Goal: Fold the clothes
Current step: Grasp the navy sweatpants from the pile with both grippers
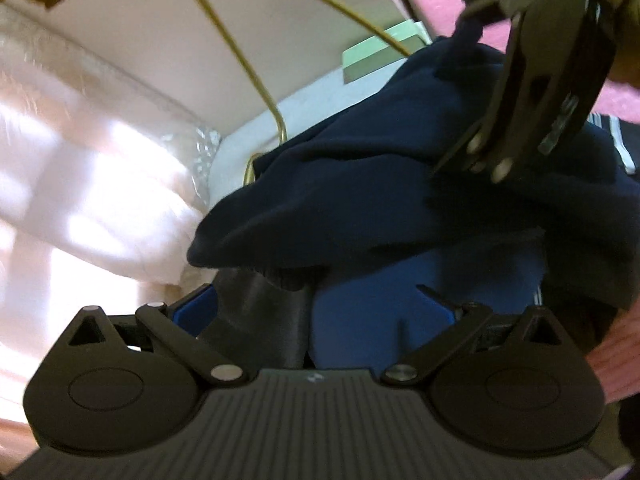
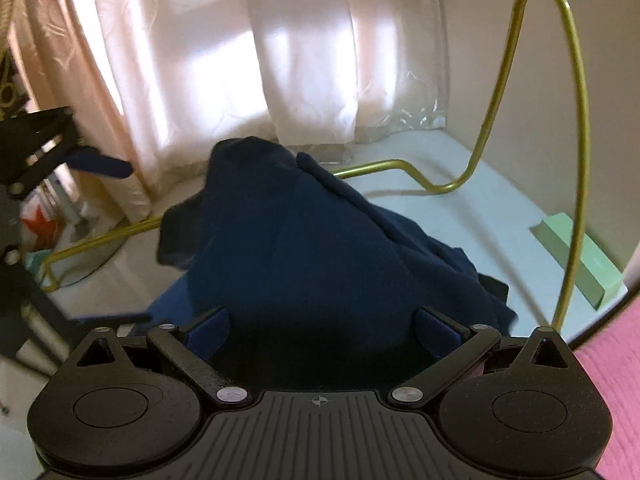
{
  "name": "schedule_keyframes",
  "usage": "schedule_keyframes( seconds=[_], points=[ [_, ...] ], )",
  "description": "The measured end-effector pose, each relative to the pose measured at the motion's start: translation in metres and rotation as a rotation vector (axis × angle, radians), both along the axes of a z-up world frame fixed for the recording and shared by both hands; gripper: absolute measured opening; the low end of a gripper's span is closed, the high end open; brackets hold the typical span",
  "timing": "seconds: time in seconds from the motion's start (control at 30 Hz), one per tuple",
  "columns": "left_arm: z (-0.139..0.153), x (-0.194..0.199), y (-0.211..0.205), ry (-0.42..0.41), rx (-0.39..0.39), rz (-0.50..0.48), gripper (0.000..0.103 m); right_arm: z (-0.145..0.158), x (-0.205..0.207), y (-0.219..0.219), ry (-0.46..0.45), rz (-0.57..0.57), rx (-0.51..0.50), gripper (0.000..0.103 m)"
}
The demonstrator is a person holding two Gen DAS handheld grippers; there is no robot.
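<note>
Right up against the lens in the right wrist view, the right claw [image 2: 322, 328] has its blue fingers [image 2: 436, 326] spread fairly wide with a heap of dark navy clothing [image 2: 320, 248] bunched in between them; can't tell if it's actually pinching anything. The cloth rises in a hump in the middle of the frame and spills onto the pale surface [image 2: 460, 216]. In the left wrist view the left claw [image 1: 316, 320] sits under the lower edge of the same navy fabric [image 1: 400, 184], with its fingers apart and cloth draped over them, grip unclear. The right claw also shows up in the upper right of that frame, touching the cloth. Behind it there's a gold wire hanger [image 2: 576, 128], a mint green block [image 2: 580, 260] on the right, white curtains [image 2: 248, 60] at the back, and a pink sleeve [image 2: 616, 392] at the lower right.
</note>
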State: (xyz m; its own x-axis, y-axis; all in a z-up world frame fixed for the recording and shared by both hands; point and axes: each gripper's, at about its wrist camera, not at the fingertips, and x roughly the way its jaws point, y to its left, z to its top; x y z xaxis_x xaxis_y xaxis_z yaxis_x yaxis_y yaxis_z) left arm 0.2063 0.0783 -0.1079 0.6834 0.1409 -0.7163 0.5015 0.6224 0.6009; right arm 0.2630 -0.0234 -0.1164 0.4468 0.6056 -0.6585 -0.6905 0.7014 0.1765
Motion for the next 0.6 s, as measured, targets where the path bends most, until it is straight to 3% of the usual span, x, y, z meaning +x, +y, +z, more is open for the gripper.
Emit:
schedule_keyframes(
  seconds=[0.07, 0.1, 0.13, 0.17, 0.23, 0.33, 0.47, 0.6],
  points=[
    [-0.001, 0.005, 0.004, 0.007, -0.019, 0.027, 0.101, -0.005, 0.007, 0.009, -0.007, -0.022, -0.013, 0.100],
    [0.000, 0.006, 0.006, 0.007, -0.024, 0.037, 0.101, -0.004, 0.007, 0.009, -0.007, -0.034, -0.012, 0.091],
    [0.000, 0.007, 0.008, 0.004, -0.029, 0.050, 0.101, -0.003, 0.008, 0.008, -0.007, -0.046, -0.010, 0.071],
    [0.001, 0.007, 0.009, -0.004, -0.036, 0.066, 0.101, -0.001, 0.008, 0.006, -0.006, -0.053, -0.001, 0.042],
    [0.005, 0.004, 0.011, -0.024, -0.062, 0.098, 0.101, 0.009, 0.001, -0.003, -0.001, -0.058, 0.028, 0.016],
    [0.018, -0.006, 0.010, -0.056, -0.124, 0.148, 0.101, 0.026, -0.017, -0.028, -0.024, -0.105, 0.054, 0.011],
    [0.043, -0.026, -0.002, -0.134, -0.206, 0.163, 0.100, 0.056, -0.055, -0.096, -0.043, -0.243, 0.147, 0.010],
    [0.067, -0.062, -0.032, -0.190, -0.307, 0.120, 0.100, 0.079, -0.118, -0.192, -0.050, -0.420, 0.178, 0.009]
  ],
)
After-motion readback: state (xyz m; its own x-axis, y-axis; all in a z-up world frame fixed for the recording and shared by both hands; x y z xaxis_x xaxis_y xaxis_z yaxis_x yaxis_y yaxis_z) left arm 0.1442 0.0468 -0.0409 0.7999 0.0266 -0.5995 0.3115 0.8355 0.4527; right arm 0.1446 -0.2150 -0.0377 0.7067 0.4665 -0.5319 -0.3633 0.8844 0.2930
